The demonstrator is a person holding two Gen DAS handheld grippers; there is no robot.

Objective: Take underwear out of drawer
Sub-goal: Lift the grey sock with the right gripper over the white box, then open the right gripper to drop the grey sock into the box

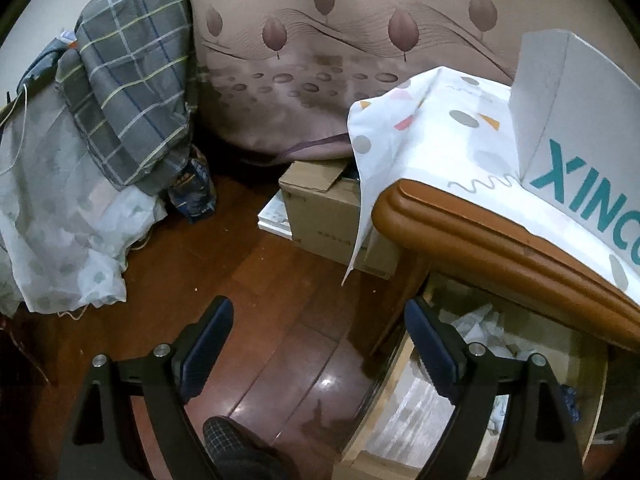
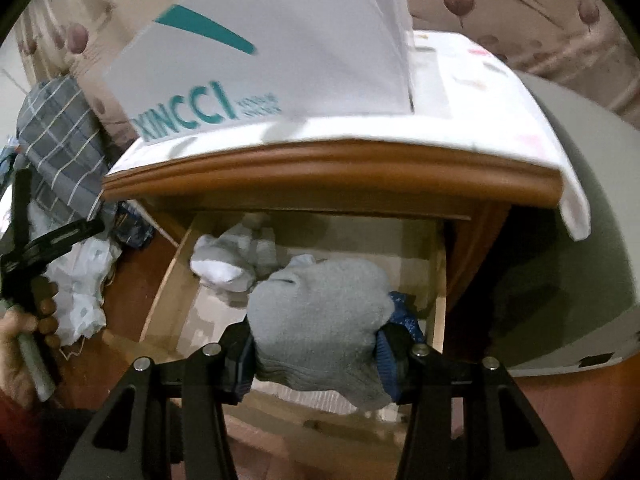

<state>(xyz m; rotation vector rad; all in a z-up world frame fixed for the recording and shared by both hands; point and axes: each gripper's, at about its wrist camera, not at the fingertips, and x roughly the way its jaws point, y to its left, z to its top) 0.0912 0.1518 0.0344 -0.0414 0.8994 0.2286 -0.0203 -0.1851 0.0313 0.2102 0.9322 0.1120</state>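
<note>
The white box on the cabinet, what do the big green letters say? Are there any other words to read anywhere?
"XINCCI": teal letters on the white box in the right wrist view, the first letter partly cut off.
"XINC": the same word on the box in the left wrist view, cut off at the picture's edge.
Small teal characters right after "XINCCI": too blurred to read.
Faint print on the cardboard box on the floor: too small to read.

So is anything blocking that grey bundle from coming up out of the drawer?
Nothing visible. The right gripper is shut on the grey bundle, above the open drawer. The cabinet top overhangs only the drawer's back. The left gripper is open, off to the side over the floor.
</note>
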